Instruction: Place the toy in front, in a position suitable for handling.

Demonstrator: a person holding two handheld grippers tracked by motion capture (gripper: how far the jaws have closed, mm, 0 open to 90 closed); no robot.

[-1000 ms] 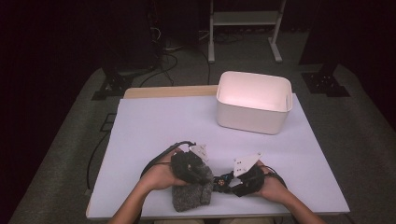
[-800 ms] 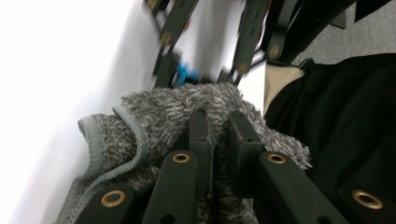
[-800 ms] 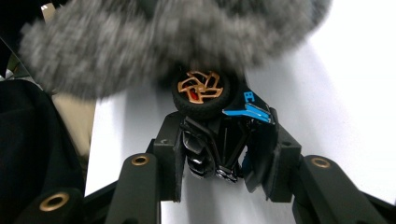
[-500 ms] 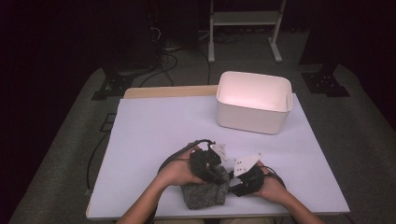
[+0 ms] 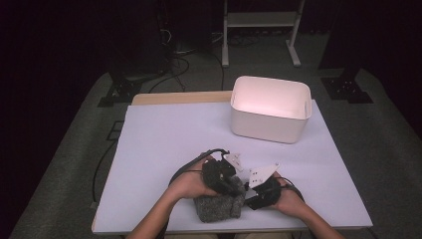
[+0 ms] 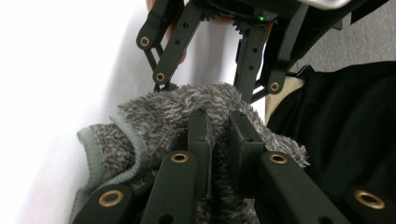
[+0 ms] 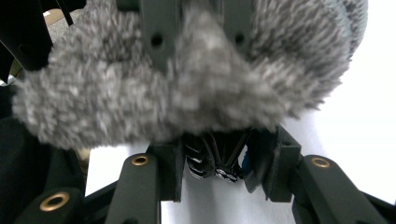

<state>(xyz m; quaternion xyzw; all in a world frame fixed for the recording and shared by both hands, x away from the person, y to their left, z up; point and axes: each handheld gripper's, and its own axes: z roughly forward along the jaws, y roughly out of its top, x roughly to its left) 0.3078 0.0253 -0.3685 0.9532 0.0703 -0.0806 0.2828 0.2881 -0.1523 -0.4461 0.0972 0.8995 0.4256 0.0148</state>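
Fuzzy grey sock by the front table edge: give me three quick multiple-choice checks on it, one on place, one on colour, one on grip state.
1. Where does the fuzzy grey sock lie?
A. inside the bin
B. at the near edge of the table, between the hands
C. on the floor

2. What colour is the bin?
A. white
B. blue
C. black

3. How does the left gripper stand?
A. wide open above the sock
B. shut on a fold of the sock
C. resting in the bin

Answers:
1 B, the high view shows it in front of the person, far from the bin.
2 A, its walls are white.
3 B, the left gripper view shows both jaws pinched close with grey fleece between them.
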